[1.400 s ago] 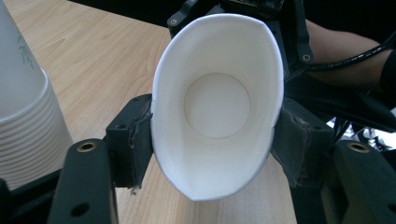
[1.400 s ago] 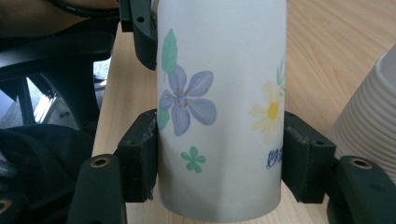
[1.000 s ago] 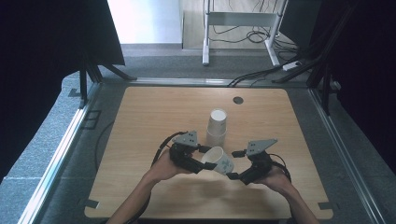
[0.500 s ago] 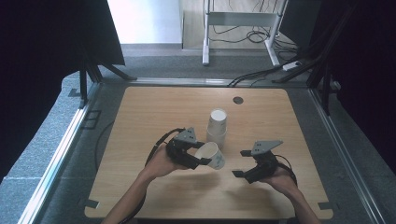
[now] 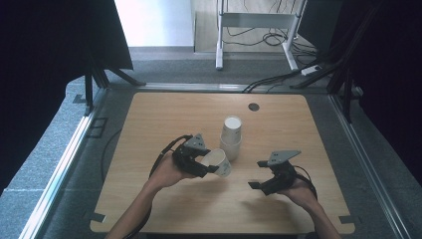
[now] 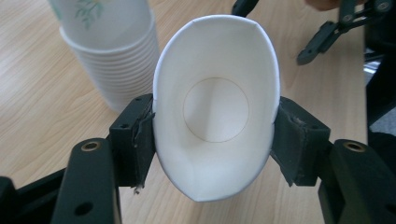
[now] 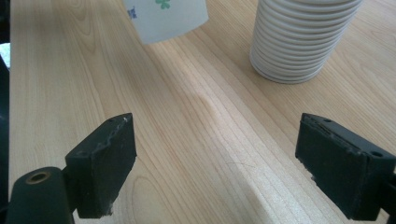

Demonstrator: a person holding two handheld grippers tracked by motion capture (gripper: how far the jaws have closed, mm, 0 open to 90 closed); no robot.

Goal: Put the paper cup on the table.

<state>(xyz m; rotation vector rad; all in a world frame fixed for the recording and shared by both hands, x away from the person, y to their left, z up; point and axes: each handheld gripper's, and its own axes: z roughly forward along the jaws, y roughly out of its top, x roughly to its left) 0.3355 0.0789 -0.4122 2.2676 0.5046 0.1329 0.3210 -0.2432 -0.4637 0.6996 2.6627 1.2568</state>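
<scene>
One paper cup [image 6: 215,107] (seemingly empty) squeezed in left gripper [image 6: 212,140], beside cup stack [image 5: 231,137].

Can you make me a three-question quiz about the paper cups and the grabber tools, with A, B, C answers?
1. Where is the stack of cups?
A. Upside down on the table, beside the left gripper
B. On the floor
C. Inside the right gripper

2. What colour is the inside of the single cup?
A. Red
B. White
C. Black

3. How is the right gripper?
A. Shut on a cup
B. Shut on nothing
C. Open, holding nothing

Answers:
1. A, since the high view shows the stack standing on the wooden table next to the left gripper, rims down.
2. B, since the left gripper view looks straight into its plain white inside.
3. C, since the right gripper view shows its jaws wide apart with bare wood between them, while the left gripper's jaws squeeze the single cup's sides.
</scene>
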